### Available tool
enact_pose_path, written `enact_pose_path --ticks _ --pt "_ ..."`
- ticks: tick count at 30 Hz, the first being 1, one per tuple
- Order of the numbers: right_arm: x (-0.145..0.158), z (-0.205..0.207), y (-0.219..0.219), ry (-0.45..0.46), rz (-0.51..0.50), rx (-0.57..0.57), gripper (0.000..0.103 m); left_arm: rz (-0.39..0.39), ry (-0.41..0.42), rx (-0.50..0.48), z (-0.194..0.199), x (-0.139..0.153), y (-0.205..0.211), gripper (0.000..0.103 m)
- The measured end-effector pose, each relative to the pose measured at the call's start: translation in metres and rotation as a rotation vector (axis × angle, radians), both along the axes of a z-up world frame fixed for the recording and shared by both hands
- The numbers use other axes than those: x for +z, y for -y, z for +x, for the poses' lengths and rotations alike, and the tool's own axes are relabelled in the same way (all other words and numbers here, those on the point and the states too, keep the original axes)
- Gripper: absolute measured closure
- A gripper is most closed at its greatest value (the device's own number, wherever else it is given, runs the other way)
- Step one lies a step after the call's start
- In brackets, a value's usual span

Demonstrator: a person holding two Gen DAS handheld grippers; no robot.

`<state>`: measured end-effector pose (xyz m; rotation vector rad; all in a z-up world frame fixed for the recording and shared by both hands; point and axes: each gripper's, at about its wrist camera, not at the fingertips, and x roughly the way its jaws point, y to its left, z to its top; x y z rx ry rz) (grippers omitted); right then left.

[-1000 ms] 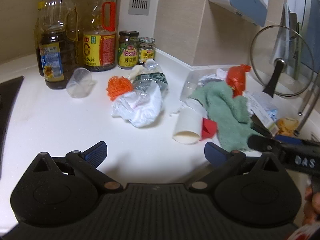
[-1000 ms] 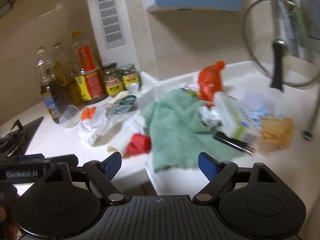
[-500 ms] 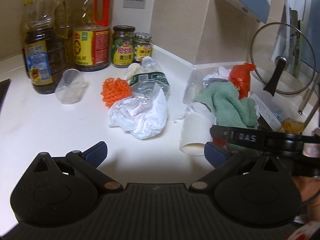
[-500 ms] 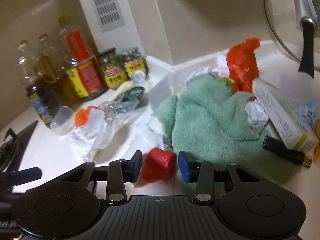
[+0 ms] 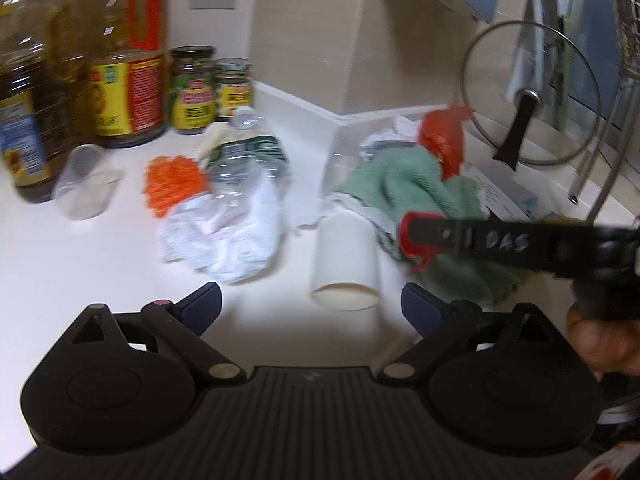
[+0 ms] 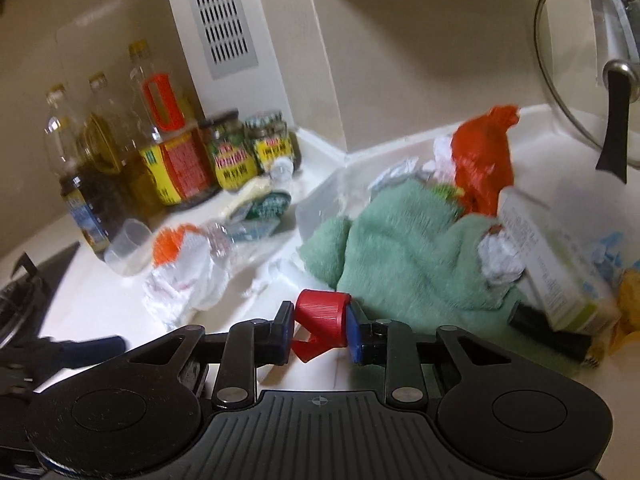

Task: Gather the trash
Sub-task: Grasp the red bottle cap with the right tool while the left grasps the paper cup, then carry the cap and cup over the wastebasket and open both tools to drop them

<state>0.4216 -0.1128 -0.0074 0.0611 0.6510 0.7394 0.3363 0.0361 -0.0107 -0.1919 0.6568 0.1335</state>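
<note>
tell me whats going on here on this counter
A person is clearing trash off a cluttered kitchen counter with a handheld gripper in each hand. The right gripper has just been closing and now pinches a red bottle cap in front of a green towel. The left gripper is open and empty, pointed at a white paper cup lying on its side. A crumpled white bag and a crushed plastic bottle lie further back on the counter.

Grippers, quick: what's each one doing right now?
Left gripper: open, empty, white paper cup ahead.
Right gripper: jaws just closed on the red ribbed plastic cap.
</note>
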Motion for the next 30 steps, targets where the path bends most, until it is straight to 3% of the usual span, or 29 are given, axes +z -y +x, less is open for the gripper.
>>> enact_pose_path --ticks 5,10,13,15,17,23,30 --pt "0.014 0.0 0.022 0.035 0.003 -0.027 0.075 0.028 -0.007 -0.065 0.025 -0.007 0.014 0.015" --pt "0.015 0.005 0.047 0.029 -0.001 -0.077 0.075 0.008 -0.035 -0.071 0.054 -0.016 0.014 0.023" --pt "0.012 0.007 0.06 0.018 -0.002 -0.092 0.075 -0.015 -0.059 -0.046 0.07 -0.019 0.01 0.037" --pt "0.011 0.007 0.066 0.016 -0.004 -0.097 0.075 -0.004 -0.068 -0.035 0.076 -0.02 0.01 0.051" --pt "0.01 0.007 0.071 0.013 -0.006 -0.101 0.075 0.019 -0.084 -0.028 0.08 -0.021 0.012 0.057" --pt "0.007 0.009 0.077 0.003 -0.004 -0.094 0.075 0.038 -0.106 -0.006 0.069 -0.016 0.019 0.058" --pt "0.006 0.003 0.071 -0.007 0.009 -0.018 0.075 0.018 -0.104 0.047 0.02 -0.007 0.029 0.058"
